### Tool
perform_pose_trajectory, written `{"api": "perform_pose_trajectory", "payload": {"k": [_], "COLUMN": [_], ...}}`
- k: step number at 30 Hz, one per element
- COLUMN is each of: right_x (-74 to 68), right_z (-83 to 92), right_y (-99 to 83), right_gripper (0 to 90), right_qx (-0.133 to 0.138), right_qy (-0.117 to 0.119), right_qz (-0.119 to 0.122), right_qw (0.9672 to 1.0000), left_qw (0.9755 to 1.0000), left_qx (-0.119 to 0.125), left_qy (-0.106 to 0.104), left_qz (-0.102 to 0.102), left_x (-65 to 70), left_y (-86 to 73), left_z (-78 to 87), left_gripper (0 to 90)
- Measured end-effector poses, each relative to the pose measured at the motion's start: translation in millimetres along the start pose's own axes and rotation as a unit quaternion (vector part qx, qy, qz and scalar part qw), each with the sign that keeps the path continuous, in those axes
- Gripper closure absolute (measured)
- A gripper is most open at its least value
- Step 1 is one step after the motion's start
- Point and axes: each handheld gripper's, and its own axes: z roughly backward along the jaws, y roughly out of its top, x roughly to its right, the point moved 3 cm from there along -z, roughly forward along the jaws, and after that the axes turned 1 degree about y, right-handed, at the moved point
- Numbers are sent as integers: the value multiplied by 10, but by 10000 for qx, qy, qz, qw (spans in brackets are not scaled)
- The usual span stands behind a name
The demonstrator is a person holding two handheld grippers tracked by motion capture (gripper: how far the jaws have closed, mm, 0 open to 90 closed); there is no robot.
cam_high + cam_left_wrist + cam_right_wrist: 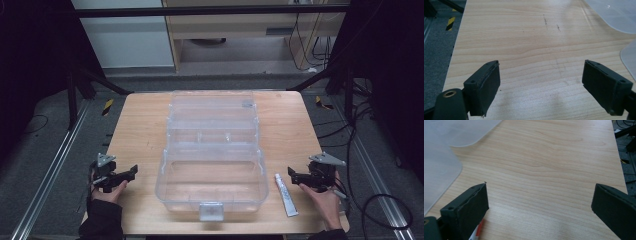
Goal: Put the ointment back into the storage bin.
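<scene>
Fingers (485,87) of the left gripper (120,176) spread wide, empty, over the pale wooden table (142,130). Centre: clear plastic hinged storage box (212,165), lid open. Just right: white tube (285,195), lying beside the right gripper (300,179), likewise agape and empty.

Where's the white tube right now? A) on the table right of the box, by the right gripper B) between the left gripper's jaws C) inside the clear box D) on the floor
A: the white tube lies flat on the table, right of the clear box and just left of the right gripper, whose jaws stand open and empty.
</scene>
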Motion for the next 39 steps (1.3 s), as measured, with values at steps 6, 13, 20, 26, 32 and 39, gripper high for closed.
{"api": "perform_pose_trajectory", "payload": {"k": [6, 13, 20, 26, 32, 39], "right_x": [-69, -181, -268, -355, -433, -502], "right_z": [70, 168, 273, 375, 395, 375], "right_y": [10, 87, 229, 361, 465, 569], "right_gripper": [50, 158, 195, 211, 242, 281], "right_qx": [-88, -412, -611, -789, -1052, -1413], "right_qy": [75, 128, 346, 403, 432, 498], "right_qz": [231, 338, 435, 507, 518, 552], "right_qw": [9997, 9985, 9966, 9948, 9922, 9872], "left_qw": [10000, 9999, 9998, 9996, 9996, 9995], "left_qx": [-32, -89, -148, -206, -231, -264], "left_qy": [6, 8, 5, 12, 11, 38], "left_qz": [-27, -57, -105, -166, -140, -175], "left_x": [22, 11, 19, 29, 17, 25], "left_y": [-2, -12, -16, -22, -27, -27], "left_z": [17, 3, -11, -20, -25, -24], "left_gripper": [162, 164, 166, 172, 194, 202]}}
